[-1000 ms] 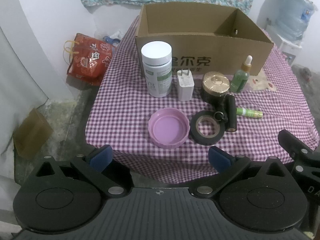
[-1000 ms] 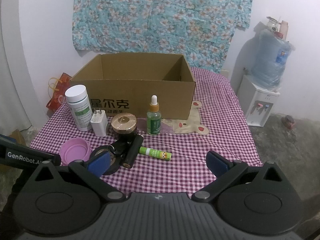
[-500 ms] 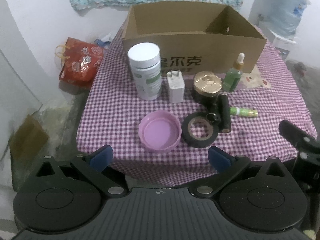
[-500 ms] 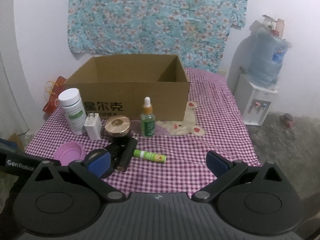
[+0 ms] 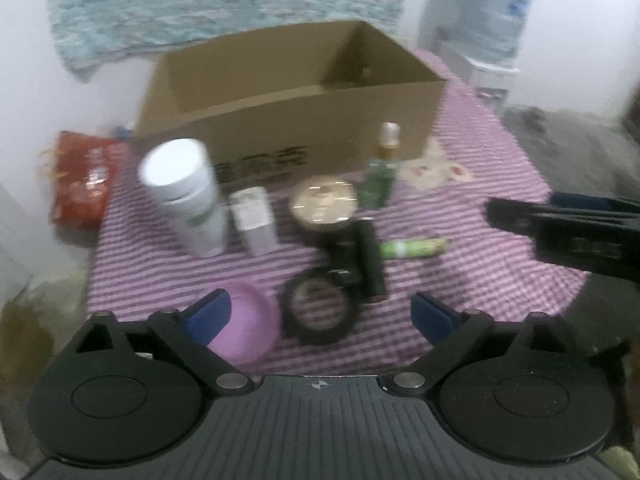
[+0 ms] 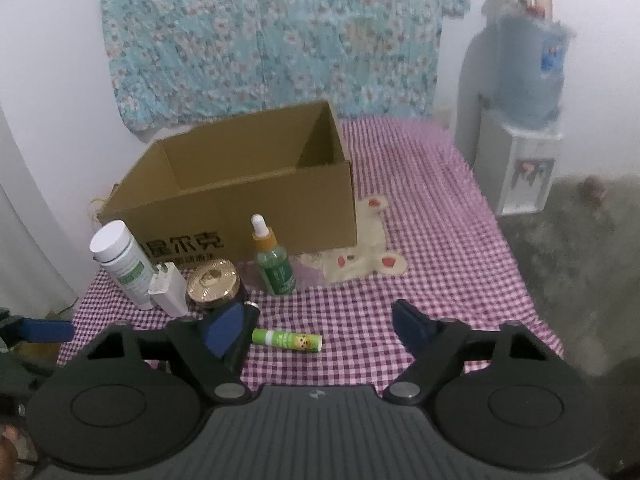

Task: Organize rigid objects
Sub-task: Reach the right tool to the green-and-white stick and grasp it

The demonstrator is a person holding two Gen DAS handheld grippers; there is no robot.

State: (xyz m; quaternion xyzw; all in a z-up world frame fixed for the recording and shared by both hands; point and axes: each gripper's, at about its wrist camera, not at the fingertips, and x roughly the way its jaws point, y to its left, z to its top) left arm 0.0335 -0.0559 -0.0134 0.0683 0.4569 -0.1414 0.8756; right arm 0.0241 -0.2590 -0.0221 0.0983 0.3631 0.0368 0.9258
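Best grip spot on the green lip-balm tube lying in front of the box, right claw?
Grip the small green cylindrical lip-balm tube mid-body, from above, with the open right claw across its width. It lies flat, left to right, on the purple checked cloth, with bare cloth in front and behind it.

Left gripper (image 5: 320, 314) hangs low at the near edge of the cardboard box's (image 5: 296, 120) table, jaws spread wide and holding nothing. Right gripper (image 6: 318, 326) sits level beside it, jaws also wide apart, facing that box.
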